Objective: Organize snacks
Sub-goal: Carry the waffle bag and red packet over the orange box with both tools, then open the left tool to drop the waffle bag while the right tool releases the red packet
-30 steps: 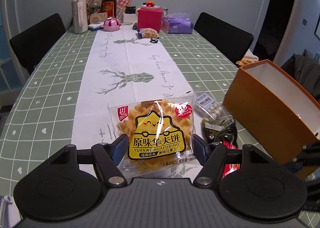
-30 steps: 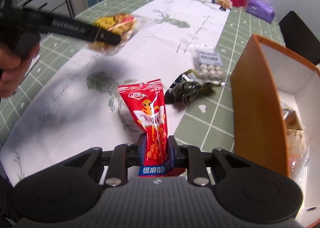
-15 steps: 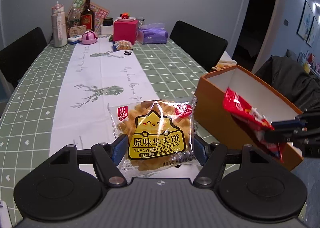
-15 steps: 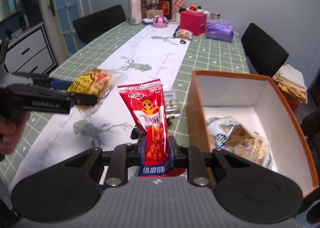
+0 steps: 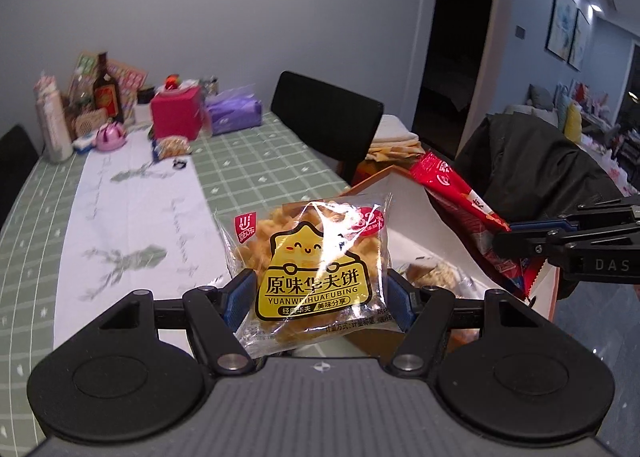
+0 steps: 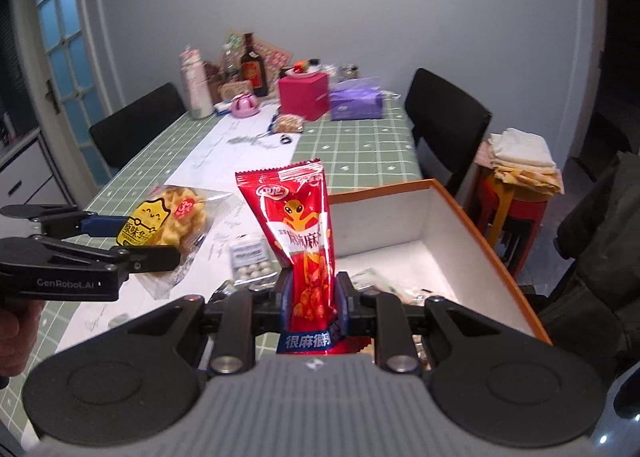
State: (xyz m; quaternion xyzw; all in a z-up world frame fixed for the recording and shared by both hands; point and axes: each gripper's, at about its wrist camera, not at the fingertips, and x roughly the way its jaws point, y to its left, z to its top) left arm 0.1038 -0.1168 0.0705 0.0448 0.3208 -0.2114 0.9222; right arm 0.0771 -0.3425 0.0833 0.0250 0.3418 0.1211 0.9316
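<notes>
Both grippers carry a snack and both point toward the orange box [image 6: 486,241], which stands open at the right side of the green checked table [image 6: 360,145]. The right gripper [image 6: 311,297] is clenched on the red peanut packet [image 6: 304,233], pinched low on its body; the packet's long axis stands upright along the gripper's line of sight, with its serrated top edge highest. From the right wrist view the box cavity lies directly ahead and just to the right of this packet, and packaged snacks already lie on its white floor. The left gripper [image 5: 318,295] holds the waffle cake bag [image 5: 312,261] across its width, the blue pads pressing on both side edges, label facing the camera. In the left wrist view the box [image 5: 554,309] sits behind and to the right of the bag, with its near wall partly hidden by the bag, so whether the bag has cleared that wall cannot be told for certain. The right gripper appears to be the nearer to the opening: the left wrist view shows the red packet [image 5: 460,197] already over the box interior. Judged from this, the release of the red packet comes first, the waffle bag needing further travel to the right. On the table a small bag of white balls [image 6: 252,263] remains beside the box, not yet collected
</notes>
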